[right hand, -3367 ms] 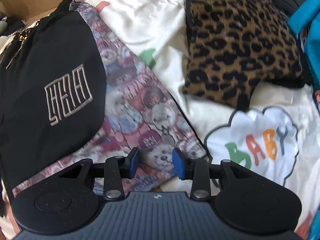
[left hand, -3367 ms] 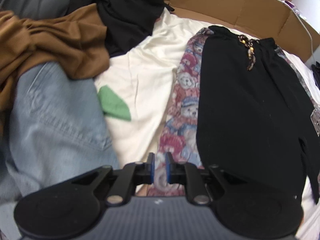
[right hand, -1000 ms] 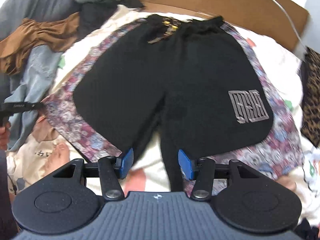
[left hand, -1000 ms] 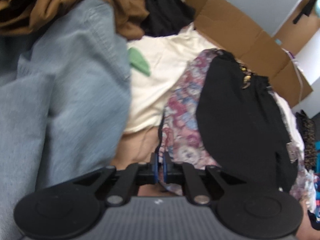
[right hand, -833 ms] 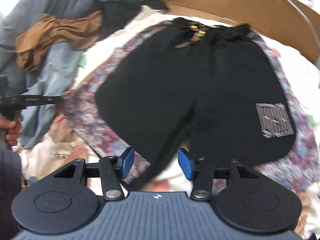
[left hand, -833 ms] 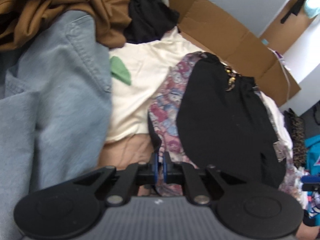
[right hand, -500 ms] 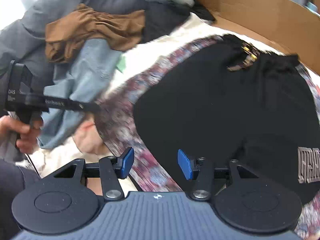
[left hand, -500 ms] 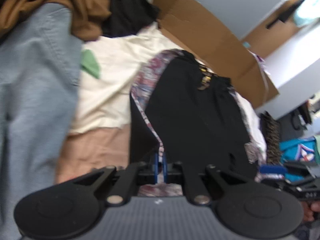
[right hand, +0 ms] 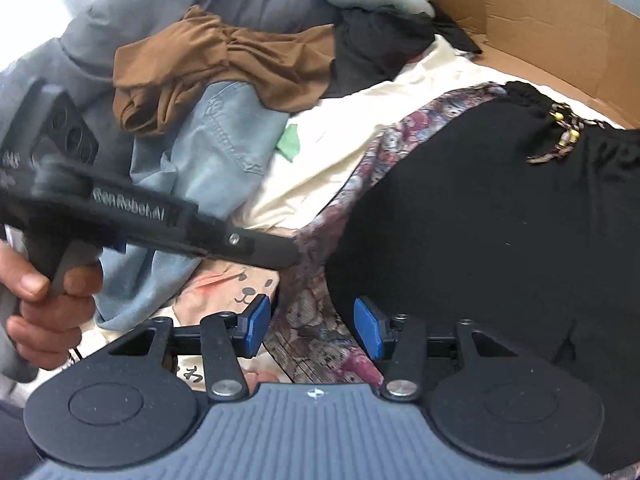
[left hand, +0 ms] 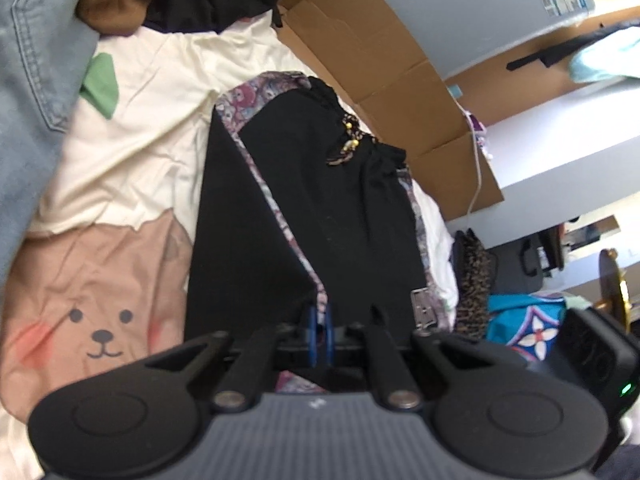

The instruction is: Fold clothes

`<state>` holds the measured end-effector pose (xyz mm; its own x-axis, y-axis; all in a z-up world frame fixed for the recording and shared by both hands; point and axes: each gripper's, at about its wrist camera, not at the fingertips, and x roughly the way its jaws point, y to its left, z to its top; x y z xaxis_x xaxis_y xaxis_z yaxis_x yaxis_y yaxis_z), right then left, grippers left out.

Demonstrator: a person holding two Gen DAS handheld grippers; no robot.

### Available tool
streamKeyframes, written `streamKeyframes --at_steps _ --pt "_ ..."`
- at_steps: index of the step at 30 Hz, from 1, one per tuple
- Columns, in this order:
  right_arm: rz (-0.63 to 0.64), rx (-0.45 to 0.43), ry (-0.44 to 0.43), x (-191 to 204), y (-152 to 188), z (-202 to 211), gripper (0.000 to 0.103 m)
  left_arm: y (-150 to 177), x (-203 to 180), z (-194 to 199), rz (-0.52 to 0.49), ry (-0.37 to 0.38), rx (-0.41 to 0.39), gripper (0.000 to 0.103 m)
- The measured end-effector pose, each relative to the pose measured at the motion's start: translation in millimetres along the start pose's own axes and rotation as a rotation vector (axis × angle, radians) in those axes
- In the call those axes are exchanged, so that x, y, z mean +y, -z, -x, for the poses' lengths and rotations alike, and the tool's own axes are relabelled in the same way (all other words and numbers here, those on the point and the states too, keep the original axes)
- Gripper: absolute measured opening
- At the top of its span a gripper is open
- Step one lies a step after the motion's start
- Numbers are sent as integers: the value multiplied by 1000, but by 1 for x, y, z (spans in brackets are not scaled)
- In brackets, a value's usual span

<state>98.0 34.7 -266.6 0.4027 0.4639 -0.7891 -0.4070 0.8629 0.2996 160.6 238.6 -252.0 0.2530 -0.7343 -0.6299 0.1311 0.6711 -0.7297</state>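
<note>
Left gripper [left hand: 319, 332]: jaws clamped on the patterned cloth [left hand: 280, 220] edge, lifted.
Right gripper [right hand: 314, 326]: jaws apart, above the black shorts [right hand: 480, 216].

Flattened cardboard sheet [left hand: 384, 64] stands along the bed's far edge. Grey-blue wall [left hand: 460, 8] behind it. White ledge [left hand: 560, 160] at right. Cream bedsheet [left hand: 160, 92] with bear-face print [left hand: 102, 330]. Daylight, bright.

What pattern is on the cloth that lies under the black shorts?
The cloth has a teddy-bear print in maroon, pink and blue; it shows best in the right wrist view.
</note>
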Motion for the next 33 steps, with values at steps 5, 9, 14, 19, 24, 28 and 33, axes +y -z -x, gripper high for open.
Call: streamKeyframes --at_steps 5,9,14,19,24,28,33 --pt "11 -15 -16 6 -5 -9 44 -3 -4 -4 12 19 21 5" --pt "-20 -42 0 5 -11 -14 44 -5 -7 -9 29 42 37 6" --pt "-50 -74 24 -5 -10 -24 39 -8 -16 -18 34 77 48 6" --pt "-93 -92 77 -20 -7 -29 3 -10 -26 -22 15 95 54 7" --pt "-131 -89 104 -30 -2 -27 2 -13 -32 -3 -104 -87 -83 34" --pt "-163 -83 120 -37 0 -19 2 -14 -14 -10 -101 -196 -78 42" --pt "-200 -81 171 -51 -2 0 1 -9 -4 -25 -115 -253 -47 42"
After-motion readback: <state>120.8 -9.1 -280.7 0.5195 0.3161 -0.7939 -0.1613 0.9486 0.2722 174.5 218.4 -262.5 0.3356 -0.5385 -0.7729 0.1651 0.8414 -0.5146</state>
